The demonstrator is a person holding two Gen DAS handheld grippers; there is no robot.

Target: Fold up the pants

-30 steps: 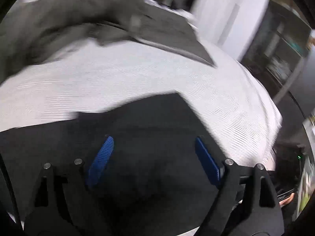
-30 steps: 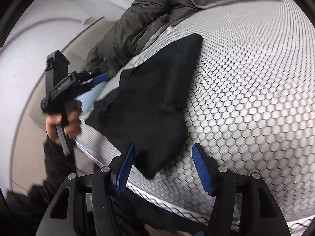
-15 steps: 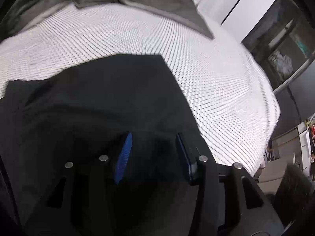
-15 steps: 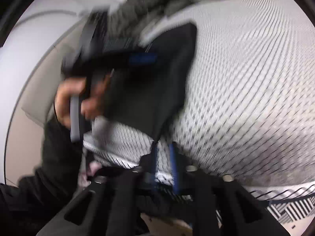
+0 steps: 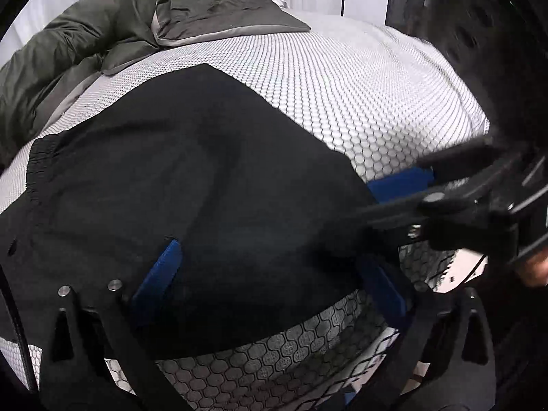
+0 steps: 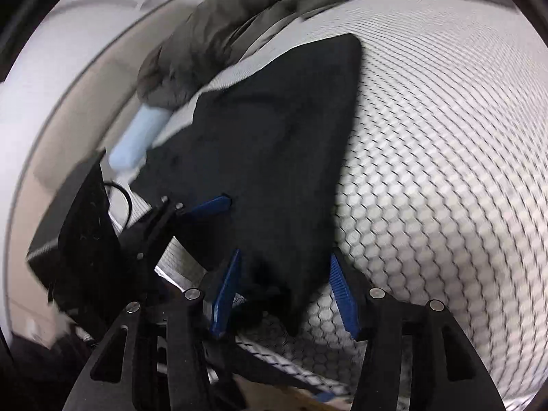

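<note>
The black pants [image 5: 191, 178] lie folded on the white honeycomb-patterned bed [image 5: 359, 78], near its front edge. My left gripper [image 5: 270, 284] is open, its blue fingers straddling the near edge of the pants. My right gripper [image 6: 284, 291] is open too, its fingers either side of the pants' near corner [image 6: 298, 308]. In the left wrist view the right gripper [image 5: 400, 185] reaches in from the right at the pants' edge. In the right wrist view the left gripper [image 6: 205, 207] touches the pants from the left.
A dark green jacket [image 5: 61, 51] and grey bedding [image 5: 219, 10] lie at the back of the bed. A light blue object [image 6: 137, 140] sits by the bed's left side. The bed's front edge [image 5: 274, 359] is close below the grippers.
Both grippers were closing on the pants half a second ago and now stand open. The pants lie flatter, and the left gripper has shifted in the right wrist view.
</note>
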